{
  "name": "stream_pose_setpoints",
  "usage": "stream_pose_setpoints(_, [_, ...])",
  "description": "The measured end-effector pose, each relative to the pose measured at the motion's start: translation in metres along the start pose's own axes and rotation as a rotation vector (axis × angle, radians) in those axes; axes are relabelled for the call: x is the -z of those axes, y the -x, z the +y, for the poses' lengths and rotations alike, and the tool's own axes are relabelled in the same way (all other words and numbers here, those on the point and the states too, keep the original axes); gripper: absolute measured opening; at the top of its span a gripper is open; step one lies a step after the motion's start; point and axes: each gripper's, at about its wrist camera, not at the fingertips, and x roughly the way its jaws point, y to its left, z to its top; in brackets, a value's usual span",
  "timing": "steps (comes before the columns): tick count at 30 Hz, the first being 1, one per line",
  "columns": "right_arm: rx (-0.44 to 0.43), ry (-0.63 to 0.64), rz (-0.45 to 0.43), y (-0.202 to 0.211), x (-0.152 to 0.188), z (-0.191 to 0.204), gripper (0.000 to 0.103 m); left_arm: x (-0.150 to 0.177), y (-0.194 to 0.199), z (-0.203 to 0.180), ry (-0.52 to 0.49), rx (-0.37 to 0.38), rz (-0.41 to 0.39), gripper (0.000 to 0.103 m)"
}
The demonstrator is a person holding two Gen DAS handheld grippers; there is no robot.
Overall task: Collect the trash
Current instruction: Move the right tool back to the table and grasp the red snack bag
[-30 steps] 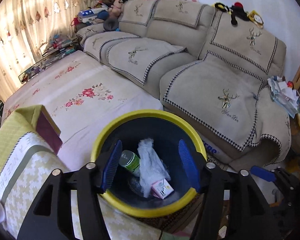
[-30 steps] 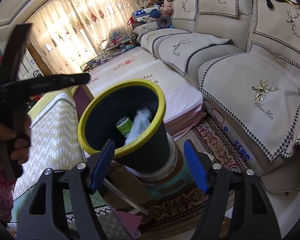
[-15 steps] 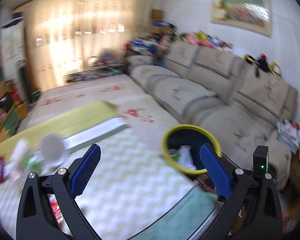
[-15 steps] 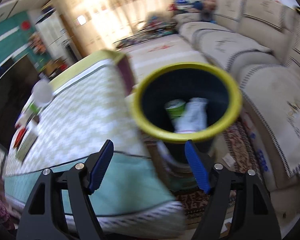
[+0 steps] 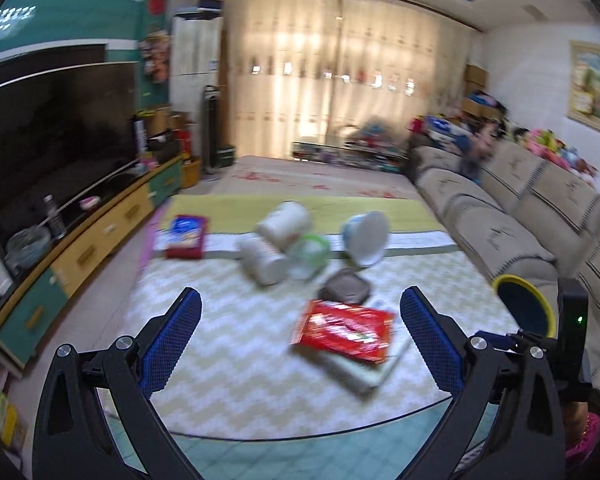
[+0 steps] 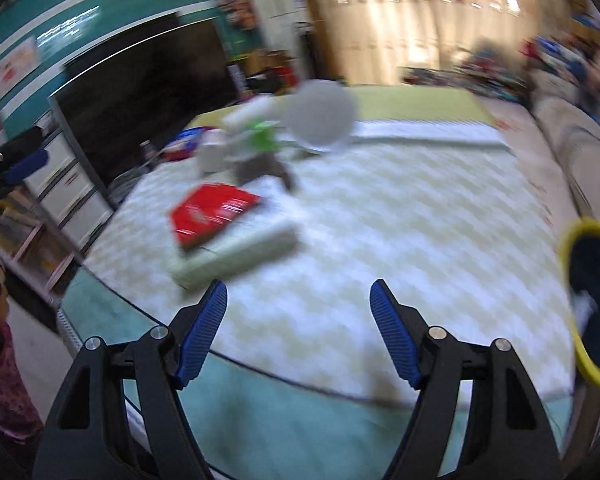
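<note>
Trash lies on the zigzag-patterned table: a red wrapper on a white box, a dark square lid, two white cups, a clear green-rimmed container, a white tub and a blue-and-red packet. The yellow-rimmed dark bin stands off the table's right edge. My left gripper is open and empty over the near table. My right gripper is open and empty; its blurred view shows the red wrapper, the white tub and the bin.
A beige sofa runs along the right. A TV on a low cabinet is at the left. Curtains close the far end. The right gripper's body shows at the left wrist view's right edge.
Both grippers have swung left, away from above the bin, and now face the trash on the table. The bin has slid to the right edge of both views. Both stay open.
</note>
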Motion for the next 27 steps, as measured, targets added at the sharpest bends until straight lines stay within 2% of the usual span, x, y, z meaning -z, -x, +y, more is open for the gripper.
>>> stream_pose_setpoints(3, [-0.036,0.071,-0.018,-0.018,-0.022,0.031,0.07,0.005,0.004,0.015,0.021,-0.027,-0.013,0.098])
stream_pose_setpoints(7, [-0.058,0.142,-0.021,-0.039,-0.046,0.054,0.072,0.01,0.005,0.031,0.046,-0.029,-0.014,0.098])
stream_pose_setpoints(8, [-0.054,0.163,-0.025,-0.044,-0.049,0.056,0.075,0.011,0.005,0.032,0.048,-0.03,-0.012,0.098])
stream_pose_setpoints(12, [-0.003,0.235,-0.01,-0.068,-0.06,0.064,0.076,0.018,0.001,0.036,0.063,-0.02,0.006,0.098])
stream_pose_setpoints(15, [0.033,0.278,0.039,-0.09,-0.063,0.065,0.076,0.024,0.0,0.037,0.07,-0.017,0.016,0.098])
stream_pose_setpoints(20, [0.042,0.317,0.067,-0.104,-0.059,0.063,0.077,0.026,-0.004,0.038,0.078,-0.014,0.022,0.098])
stream_pose_setpoints(23, [0.034,0.321,0.072,-0.105,-0.059,0.064,0.072,0.029,-0.009,0.038,0.088,-0.01,0.032,0.098])
stream_pose_setpoints(27, [0.021,0.336,0.073,-0.1,-0.054,0.071,0.052,0.031,-0.015,0.038,0.101,0.001,0.046,0.098])
